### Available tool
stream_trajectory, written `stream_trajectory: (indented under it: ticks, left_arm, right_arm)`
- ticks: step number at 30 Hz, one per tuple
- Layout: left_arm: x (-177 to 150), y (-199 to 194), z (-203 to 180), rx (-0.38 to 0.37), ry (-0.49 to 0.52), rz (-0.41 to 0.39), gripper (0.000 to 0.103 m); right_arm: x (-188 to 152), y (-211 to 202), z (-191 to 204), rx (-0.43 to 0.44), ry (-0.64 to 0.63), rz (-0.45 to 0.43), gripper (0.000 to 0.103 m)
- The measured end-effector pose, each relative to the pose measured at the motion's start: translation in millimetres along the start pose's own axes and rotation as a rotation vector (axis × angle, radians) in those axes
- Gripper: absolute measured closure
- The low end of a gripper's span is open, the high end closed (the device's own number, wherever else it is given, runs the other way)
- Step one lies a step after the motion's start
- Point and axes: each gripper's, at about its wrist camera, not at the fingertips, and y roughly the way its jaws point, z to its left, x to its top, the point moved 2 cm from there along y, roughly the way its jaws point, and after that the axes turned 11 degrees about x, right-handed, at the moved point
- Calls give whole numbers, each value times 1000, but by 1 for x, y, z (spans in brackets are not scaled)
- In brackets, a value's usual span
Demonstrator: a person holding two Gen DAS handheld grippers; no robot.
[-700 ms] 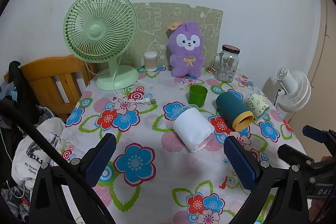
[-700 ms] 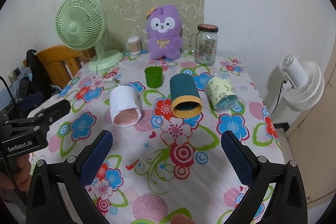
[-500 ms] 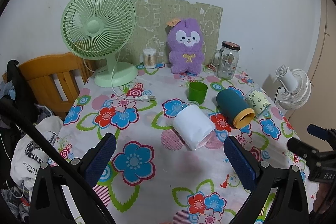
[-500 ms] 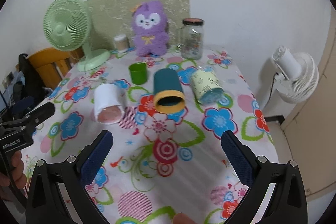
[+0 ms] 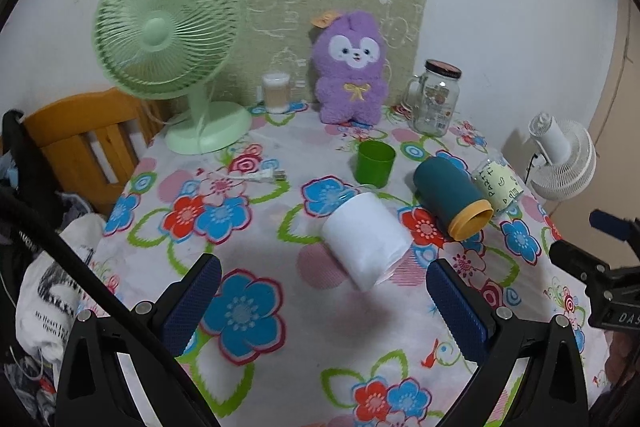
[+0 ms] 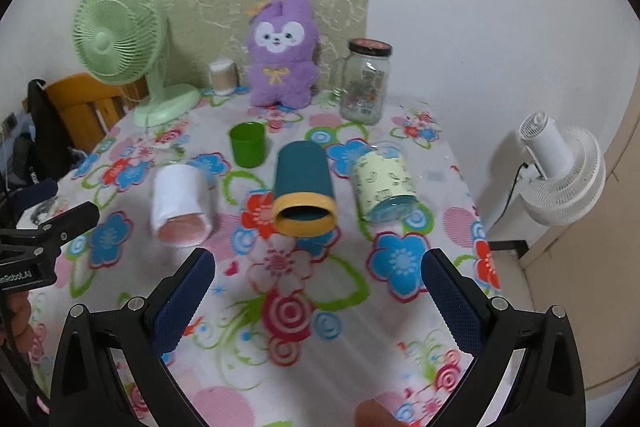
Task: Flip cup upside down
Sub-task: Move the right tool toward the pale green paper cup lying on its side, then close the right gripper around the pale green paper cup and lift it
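Both wide apart and empty, left gripper [image 5: 322, 301] facing white cup [image 5: 366, 239] lying sideways mid-table, right gripper [image 6: 316, 285] facing teal cup [image 6: 303, 183]: best straddling 1 cup's middle squarely before closing.

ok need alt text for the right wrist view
The open right gripper hovers over a flowered tablecloth facing three cups lying on their sides: white, teal with a yellow rim and pale green printed. A small green plastic cup stands upright behind them.

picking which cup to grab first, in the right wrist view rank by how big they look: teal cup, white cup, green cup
1. teal cup, largest
2. white cup, slightly smaller
3. green cup, smallest, though it stands farther back, so part of that gap may be distance
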Motion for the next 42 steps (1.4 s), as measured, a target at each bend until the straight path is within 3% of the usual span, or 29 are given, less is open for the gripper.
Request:
stream_trajectory:
  ticks: [8,13,19,35,39,42]
  left_arm:
    - [28,18,-54,-55,157,-22,0]
    - [40,38,-91,-105,312,-8,0]
    - [48,61,-121,-102,425,-4,0]
    - [71,108,-143,-90,474,53,0]
    - [71,111,-143,-88,472,58,0]
    - [71,111,-143,-90,469,60,0]
  right_arm:
    - [16,19,-44,-62,18,16,0]
    - [30,42,-59,-37,20,42,0]
    - [44,71,-66,-7,15,67,0]
    - [58,120,-98,100,83,110,0]
    - [58,132,-99,147,89,138,17]
    - [56,139,-97,140,70,158,20]
